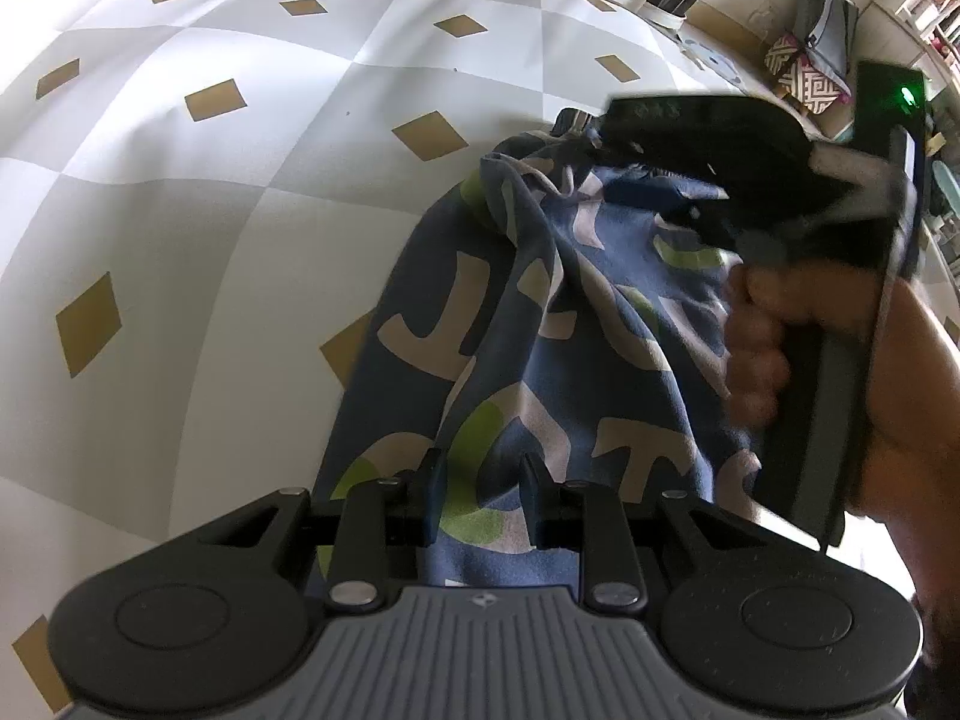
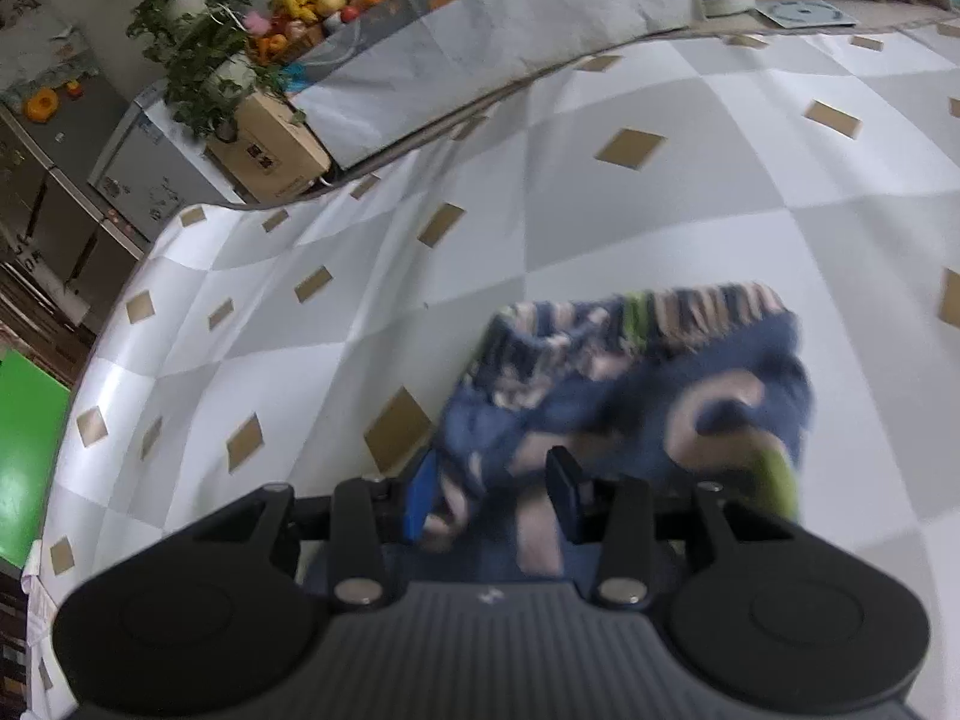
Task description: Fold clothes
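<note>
A blue garment (image 1: 540,324) printed with beige and green letters hangs bunched between my two grippers above the checked tablecloth (image 1: 180,210). My left gripper (image 1: 483,492) is shut on its near edge. In the left wrist view the right gripper (image 1: 690,144), held in a hand, grips the garment's far end by the striped waistband. In the right wrist view my right gripper (image 2: 498,498) is shut on the garment (image 2: 630,396), which is blurred by motion; its striped waistband (image 2: 690,306) faces away.
The table is covered by a grey and white checked cloth with tan diamonds (image 2: 630,147). Beyond its far edge stand potted plants (image 2: 204,48), fruit (image 2: 312,6) and a cardboard box (image 2: 270,150). Patterned cushions (image 1: 804,72) lie on the floor.
</note>
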{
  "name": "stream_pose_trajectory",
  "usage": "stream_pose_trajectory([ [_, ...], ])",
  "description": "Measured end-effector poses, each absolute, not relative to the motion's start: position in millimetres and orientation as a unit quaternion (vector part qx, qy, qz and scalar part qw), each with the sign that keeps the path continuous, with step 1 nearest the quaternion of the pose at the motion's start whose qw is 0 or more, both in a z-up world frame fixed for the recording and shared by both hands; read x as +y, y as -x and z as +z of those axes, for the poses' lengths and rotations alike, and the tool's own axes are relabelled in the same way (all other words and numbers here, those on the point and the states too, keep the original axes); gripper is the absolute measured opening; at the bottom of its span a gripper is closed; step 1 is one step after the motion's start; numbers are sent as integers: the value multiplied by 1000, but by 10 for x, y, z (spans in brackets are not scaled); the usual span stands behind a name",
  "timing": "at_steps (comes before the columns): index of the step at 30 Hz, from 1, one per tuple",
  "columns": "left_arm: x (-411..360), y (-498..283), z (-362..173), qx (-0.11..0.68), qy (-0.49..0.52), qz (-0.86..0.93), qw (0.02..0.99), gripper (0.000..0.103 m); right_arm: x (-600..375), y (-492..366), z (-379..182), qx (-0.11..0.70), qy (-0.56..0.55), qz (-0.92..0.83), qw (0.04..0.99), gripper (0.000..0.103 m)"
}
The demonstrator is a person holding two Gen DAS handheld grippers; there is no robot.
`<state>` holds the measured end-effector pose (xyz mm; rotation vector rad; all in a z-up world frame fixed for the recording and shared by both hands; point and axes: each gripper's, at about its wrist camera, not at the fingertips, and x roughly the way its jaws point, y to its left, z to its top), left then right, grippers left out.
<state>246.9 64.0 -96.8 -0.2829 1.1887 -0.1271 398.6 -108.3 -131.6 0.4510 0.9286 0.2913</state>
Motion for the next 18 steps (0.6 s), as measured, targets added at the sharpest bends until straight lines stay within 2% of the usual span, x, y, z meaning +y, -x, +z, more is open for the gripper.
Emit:
stream_pose_trajectory([
  [7,636,-2480,-971,558,129,-48,818,26,-950,-4205,-1417,417,-229,142,868,43],
  [9,633,-2480,-975,559,124,-39,819,34,-952,-4259,-1467,419,-238,136,866,44],
  [13,631,-2474,-988,557,119,-36,821,35,-974,-4282,-1386,385,-256,150,874,53],
  [18,628,-2474,-997,554,113,-29,824,35,-1012,-4292,-1305,389,-243,161,874,55],
])
